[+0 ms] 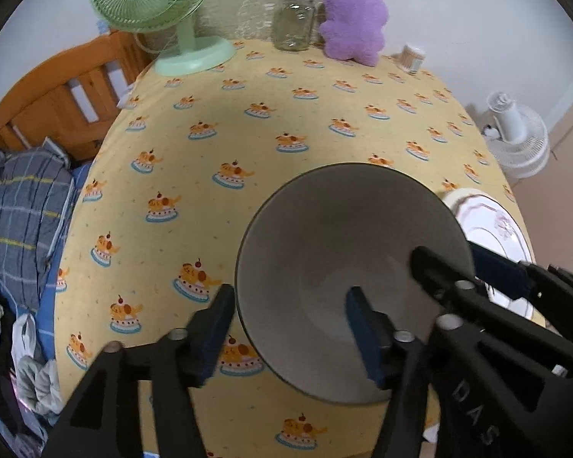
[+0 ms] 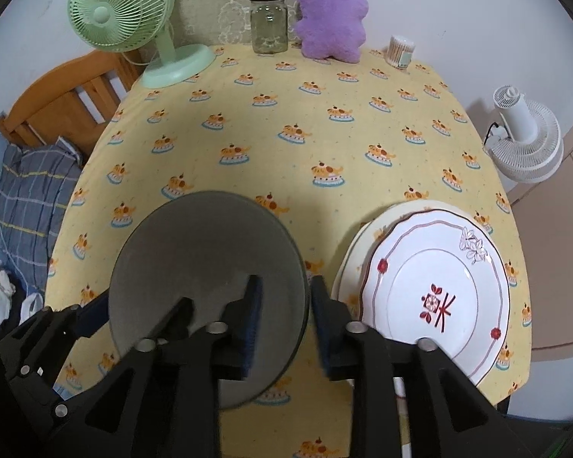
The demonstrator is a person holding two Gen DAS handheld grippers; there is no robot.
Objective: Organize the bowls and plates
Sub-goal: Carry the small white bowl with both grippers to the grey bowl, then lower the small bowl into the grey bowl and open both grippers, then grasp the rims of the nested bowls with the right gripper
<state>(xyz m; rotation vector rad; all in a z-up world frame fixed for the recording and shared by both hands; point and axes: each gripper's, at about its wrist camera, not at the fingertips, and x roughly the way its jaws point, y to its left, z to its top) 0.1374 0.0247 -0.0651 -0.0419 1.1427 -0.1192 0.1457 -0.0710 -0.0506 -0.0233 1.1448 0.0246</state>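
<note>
Both tools straddle the grey bowl (image 1: 347, 267) rim, released: left tool (image 1: 290, 328) on its left wall, right tool (image 2: 286, 320) seemingly clear too.

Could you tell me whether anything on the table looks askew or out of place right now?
Only slightly: the patterned plate sits off-centre on the cream plate beneath, so the stack is uneven. The grey bowl stands upright; nothing is spilled.

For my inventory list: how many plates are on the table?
2, stacked beside the bowl: a patterned plate on top, and a plain cream plate beneath it, only its rim showing. More could be hidden underneath.
</note>
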